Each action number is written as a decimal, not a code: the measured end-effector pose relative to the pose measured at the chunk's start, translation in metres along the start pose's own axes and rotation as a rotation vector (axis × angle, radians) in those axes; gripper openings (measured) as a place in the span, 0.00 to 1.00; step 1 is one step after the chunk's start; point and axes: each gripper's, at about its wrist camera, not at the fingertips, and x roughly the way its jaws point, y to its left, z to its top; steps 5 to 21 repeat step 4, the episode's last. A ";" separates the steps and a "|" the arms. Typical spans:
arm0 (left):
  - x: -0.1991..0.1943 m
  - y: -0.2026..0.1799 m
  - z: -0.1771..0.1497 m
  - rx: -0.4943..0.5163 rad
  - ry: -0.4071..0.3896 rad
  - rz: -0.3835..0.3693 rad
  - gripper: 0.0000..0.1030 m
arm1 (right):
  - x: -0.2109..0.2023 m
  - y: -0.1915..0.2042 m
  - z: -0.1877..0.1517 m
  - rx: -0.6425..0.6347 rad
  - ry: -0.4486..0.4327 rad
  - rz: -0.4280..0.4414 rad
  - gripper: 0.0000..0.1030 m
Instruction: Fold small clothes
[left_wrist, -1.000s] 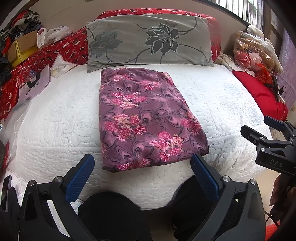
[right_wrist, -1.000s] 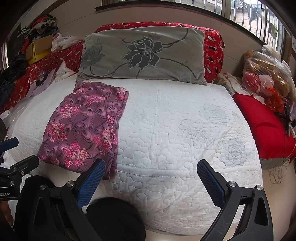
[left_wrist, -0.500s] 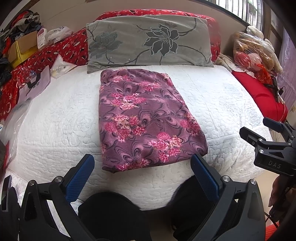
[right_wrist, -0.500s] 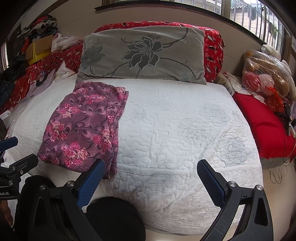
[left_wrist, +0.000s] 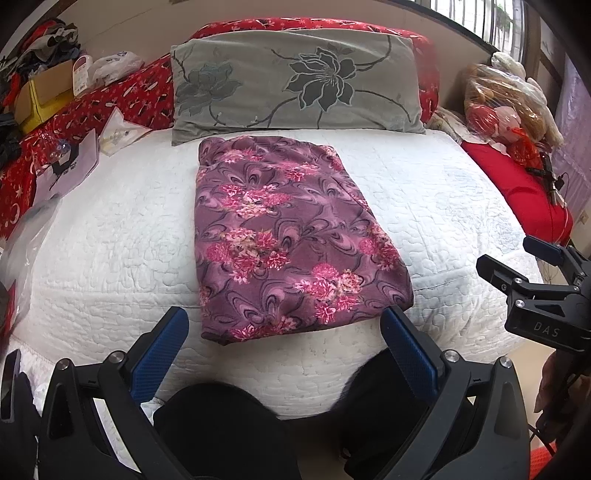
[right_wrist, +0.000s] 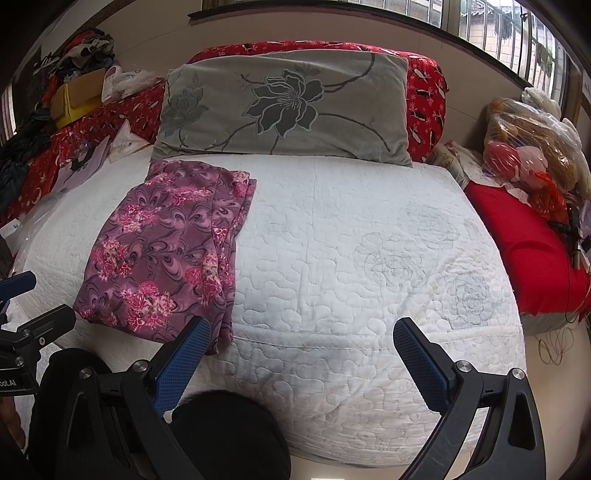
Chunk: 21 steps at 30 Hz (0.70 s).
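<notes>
White quilted bed (left_wrist: 110, 236) carries the folded floral garment (left_wrist: 291, 236), its long axis running toward the pillow (left_wrist: 295, 81), dead ahead of the spread, empty left hand-held gripper (left_wrist: 284, 332), while the equally spread, empty right hand-held gripper (right_wrist: 301, 341) sits off to its right.

Both views: soft daylight, evenly bright. Source is the barred window (right_wrist: 491, 33) at upper right of the frame; panes there are overexposed to near white. White quilt (right_wrist: 332, 229) is bright but keeps its stitch texture, no hard glare. Shadows faint; the darkest area lies at the bottom of the frame. Strong fisheye curvature, with a black vignette in the corners. Centre is sharp. Left edge of the left wrist view smears into blur at the clear plastic bag (left_wrist: 22, 240)
</notes>
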 end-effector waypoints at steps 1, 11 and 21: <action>0.000 0.000 0.000 -0.001 0.002 -0.003 1.00 | 0.000 0.000 0.000 0.000 0.001 0.000 0.97; 0.001 0.000 0.001 -0.005 0.011 -0.006 1.00 | 0.000 0.000 0.000 0.000 0.000 -0.001 0.97; 0.001 0.000 0.001 -0.005 0.011 -0.006 1.00 | 0.000 0.000 0.000 0.000 0.000 -0.001 0.97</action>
